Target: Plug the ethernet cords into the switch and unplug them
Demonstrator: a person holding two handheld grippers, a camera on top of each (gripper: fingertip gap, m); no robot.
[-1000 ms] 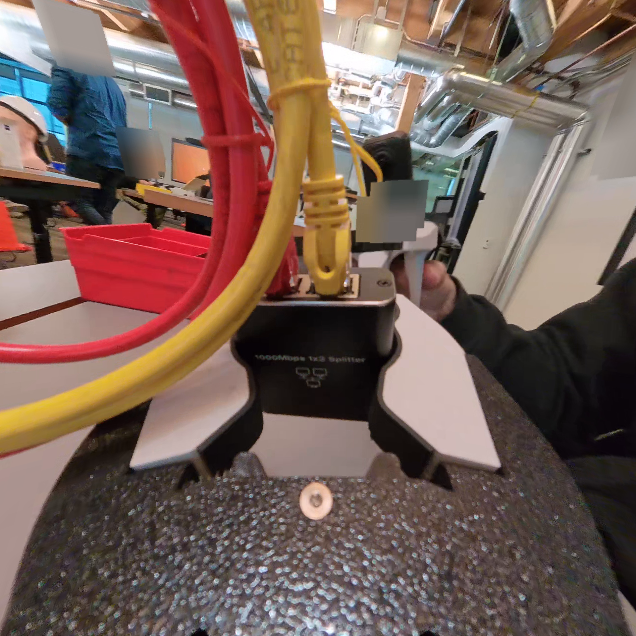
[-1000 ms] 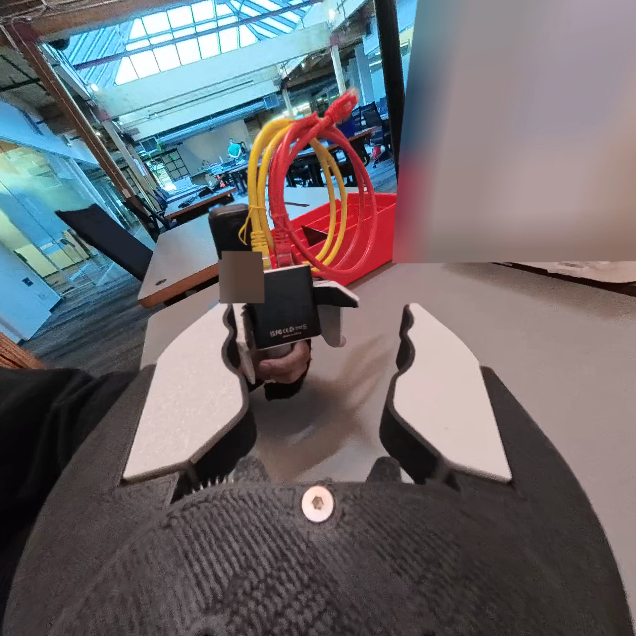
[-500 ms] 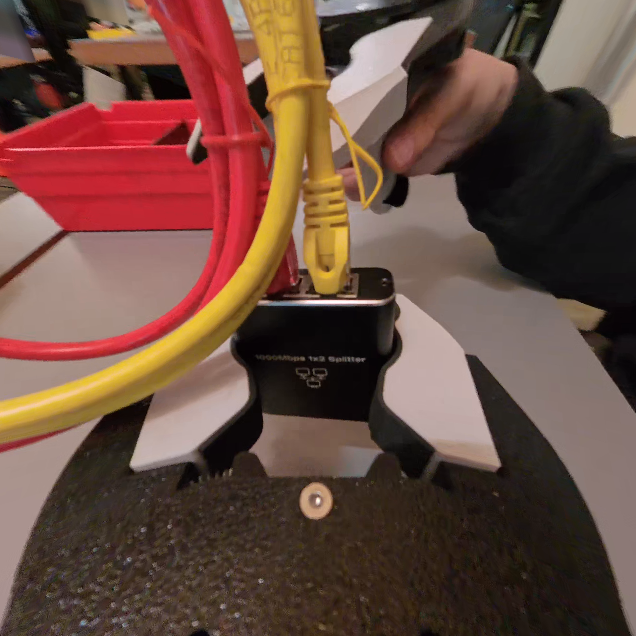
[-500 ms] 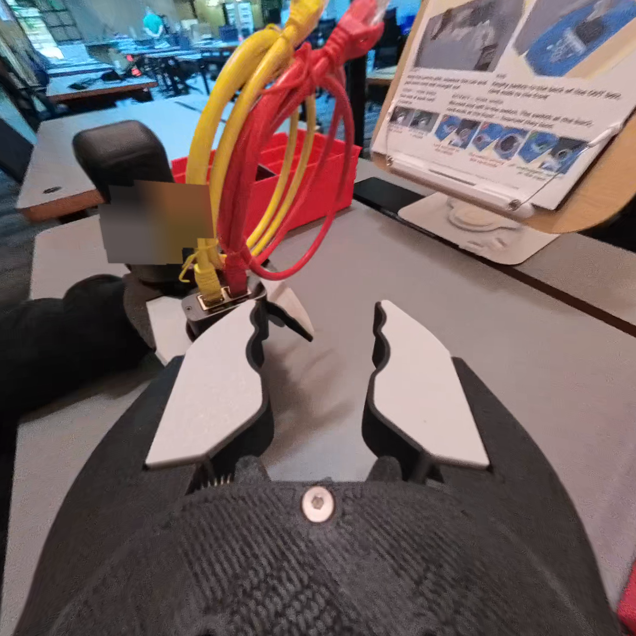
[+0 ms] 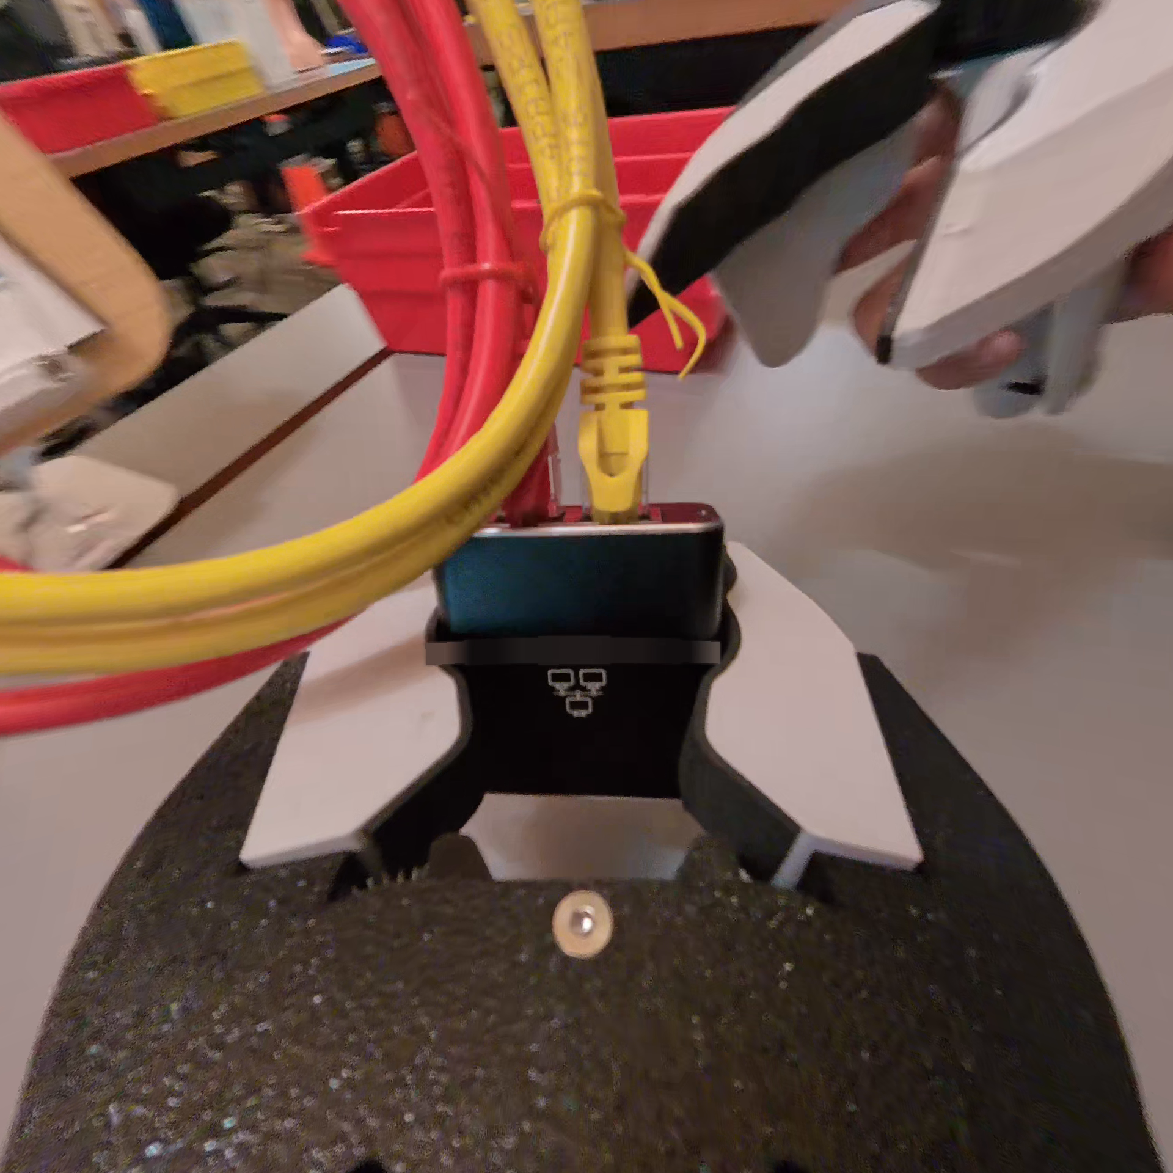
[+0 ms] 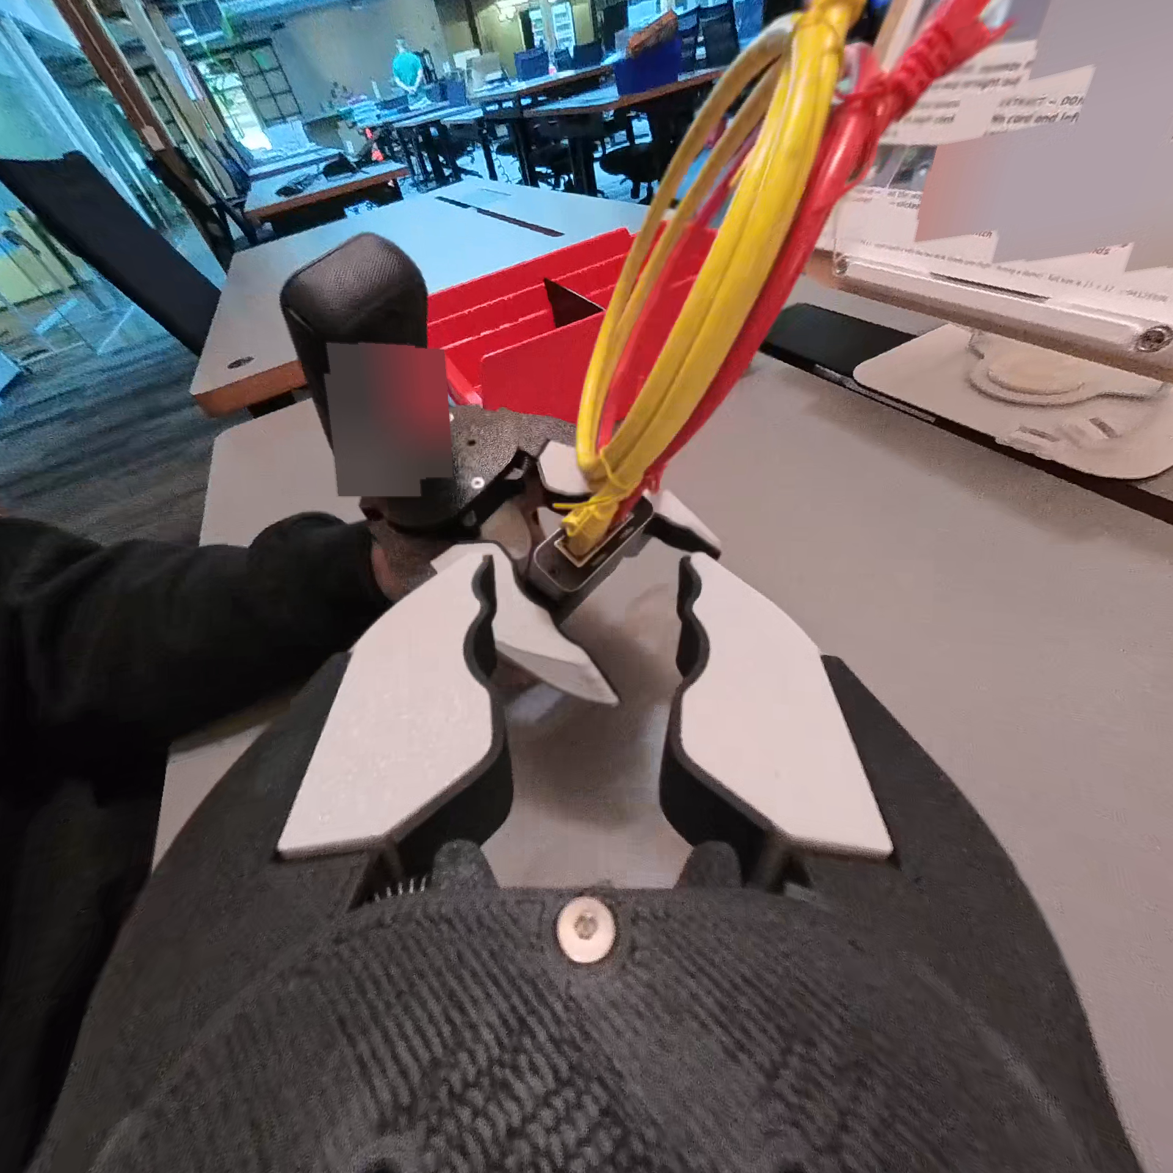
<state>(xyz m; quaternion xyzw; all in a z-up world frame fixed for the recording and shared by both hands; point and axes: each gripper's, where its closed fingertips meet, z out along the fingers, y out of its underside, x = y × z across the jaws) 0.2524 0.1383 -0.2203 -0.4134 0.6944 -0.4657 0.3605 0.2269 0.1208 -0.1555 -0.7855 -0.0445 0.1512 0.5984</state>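
Nearest in the left wrist view, the switch is clamped between the fingers of the left gripper, port face turned away from the camera. Two plugs are seated in that face side by side: the yellow cord on the right and the red cord on the left (its plug is mostly hidden behind a yellow loop). Both cords rise straight out of the ports, so their long axis runs roughly in line with the left fingers, before curling into tied coils.

Farther out, the right gripper is seen spread wide and empty. From its own view the switch lies just ahead and slightly left of the gap, with the yellow plug on the near side, tilted up toward the right. That plug is judged the likelier one to be pulled, along its own axis. Beyond stands a red bin on the grey table.
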